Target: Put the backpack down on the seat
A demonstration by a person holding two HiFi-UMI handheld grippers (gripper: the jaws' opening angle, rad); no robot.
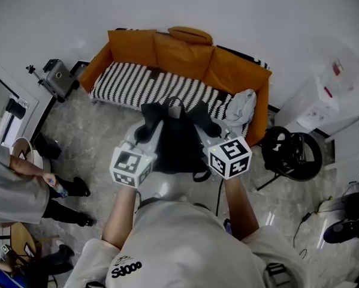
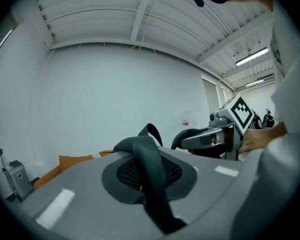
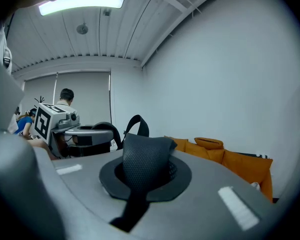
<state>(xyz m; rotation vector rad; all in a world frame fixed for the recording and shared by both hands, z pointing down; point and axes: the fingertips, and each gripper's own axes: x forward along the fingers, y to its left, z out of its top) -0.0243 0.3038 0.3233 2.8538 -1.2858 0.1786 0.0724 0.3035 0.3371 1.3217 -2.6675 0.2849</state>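
Nearest is the wearer's pale shirt (image 1: 179,239), with black lettering at the shoulder that is too warped to read with certainty. Both forearms reach forward.

The left gripper (image 1: 150,129) is closed tight on the left strap (image 2: 151,166), a black mesh band that rises out of the notch between its jaws. The right gripper (image 1: 208,123) is clamped the same way on the right strap (image 3: 142,169). Each gripper carries a cube with black-and-white square markers, and neither cube shows any words.

The black backpack (image 1: 176,146) hangs between the two grippers, held up by its straps over the floor (image 1: 83,131). It is just on the near side of the sofa. Its top handle (image 1: 174,104) overlaps the near edge of the seat (image 1: 137,83) in the head view. I cannot tell whether the bag touches the seat.

To the near left is another person (image 1: 8,188) in dark shoes. To the right are a black steering wheel (image 1: 290,152) on a stand and loose cables.

Farther off is the orange sofa (image 1: 185,56), whose seat has a black-and-white striped cover. A grey cloth (image 1: 242,107) lies at the right end of the seat. A small device on a tripod (image 1: 56,77) stands off the sofa's left end. White boxes (image 1: 314,104) stand far right, and one has a red label too small to read. In the left gripper view a small red-and-white sign (image 2: 185,122) on the far wall is also illegible.
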